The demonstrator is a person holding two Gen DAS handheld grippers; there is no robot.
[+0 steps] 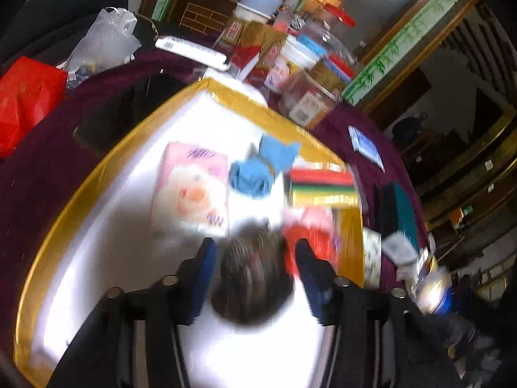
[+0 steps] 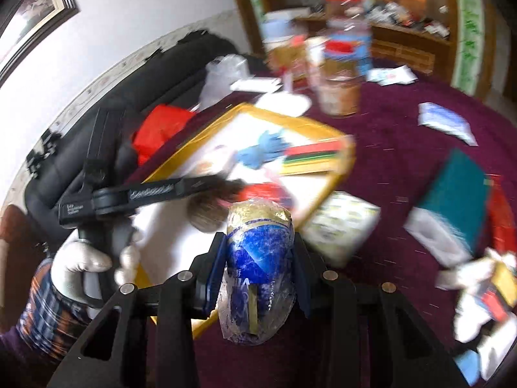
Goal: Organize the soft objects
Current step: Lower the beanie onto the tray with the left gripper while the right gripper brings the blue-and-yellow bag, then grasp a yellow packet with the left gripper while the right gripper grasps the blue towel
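Observation:
A white tray with a gold rim [image 1: 97, 174] lies on the maroon tablecloth. On it are a pink tissue pack [image 1: 194, 187], a blue glove [image 1: 258, 168], a striped coloured stack [image 1: 323, 184] and a red soft item [image 1: 313, 232]. My left gripper [image 1: 255, 258] is over the tray with a grey-brown furry object [image 1: 252, 278] between its fingers; blur hides whether they press it. My right gripper [image 2: 258, 258] is shut on a blue and gold plastic-wrapped packet [image 2: 258, 258], held above the tray's near corner [image 2: 200, 323]. The left gripper also shows in the right wrist view [image 2: 213, 187].
Jars and boxes [image 1: 290, 51] crowd the table's far side. A red bag [image 1: 26, 97] and a clear bag [image 1: 103, 38] lie to the left. A teal book [image 2: 455, 194], a patterned pack [image 2: 339, 226] and loose packets [image 2: 478, 291] lie on the cloth to the right.

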